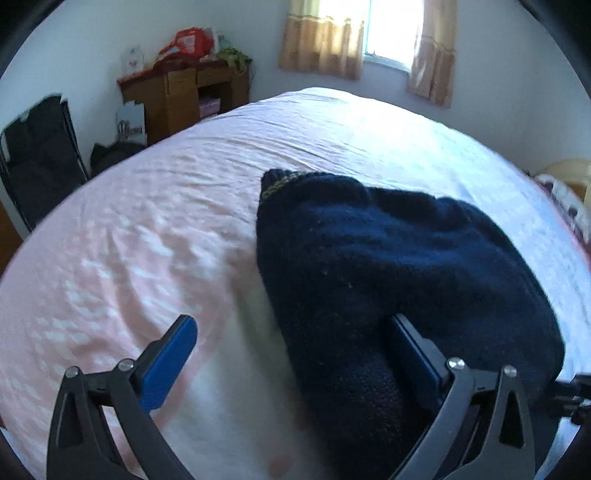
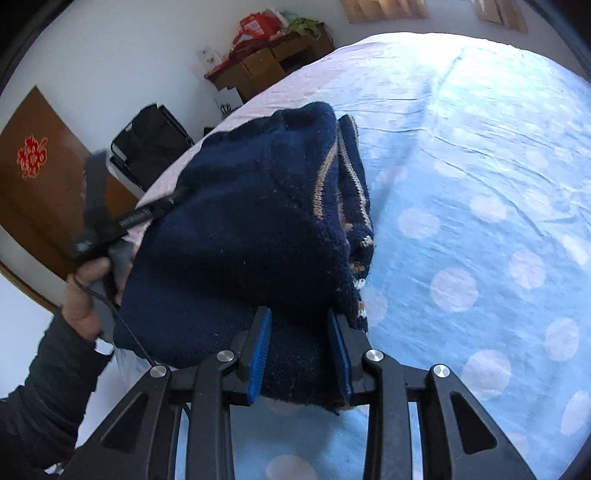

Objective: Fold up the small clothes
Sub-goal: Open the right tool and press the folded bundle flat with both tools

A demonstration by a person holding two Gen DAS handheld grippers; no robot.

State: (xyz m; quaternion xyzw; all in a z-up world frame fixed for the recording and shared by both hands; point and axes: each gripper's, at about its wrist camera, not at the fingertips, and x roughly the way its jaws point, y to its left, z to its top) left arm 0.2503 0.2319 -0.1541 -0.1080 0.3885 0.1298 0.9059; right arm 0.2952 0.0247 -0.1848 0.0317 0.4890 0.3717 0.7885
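Observation:
A folded navy knit sweater (image 1: 388, 258) with tan stripes lies bunched on the bed. In the left wrist view my left gripper (image 1: 295, 350) is open wide; its right finger is under the sweater's near edge, its left finger (image 1: 170, 362) over bare sheet. In the right wrist view my right gripper (image 2: 301, 350) is shut on the near edge of the sweater (image 2: 251, 221), which fills the gap between the blue pads. The left gripper (image 2: 110, 225) and the hand holding it show at the sweater's left side.
The bed (image 1: 147, 221) has a pink-white dotted sheet, bluish in the right wrist view (image 2: 480, 221). A wooden desk (image 1: 184, 92) with clutter, a dark folding chair (image 1: 40, 155), a curtained window (image 1: 388, 33) and a brown door (image 2: 40, 177) stand beyond.

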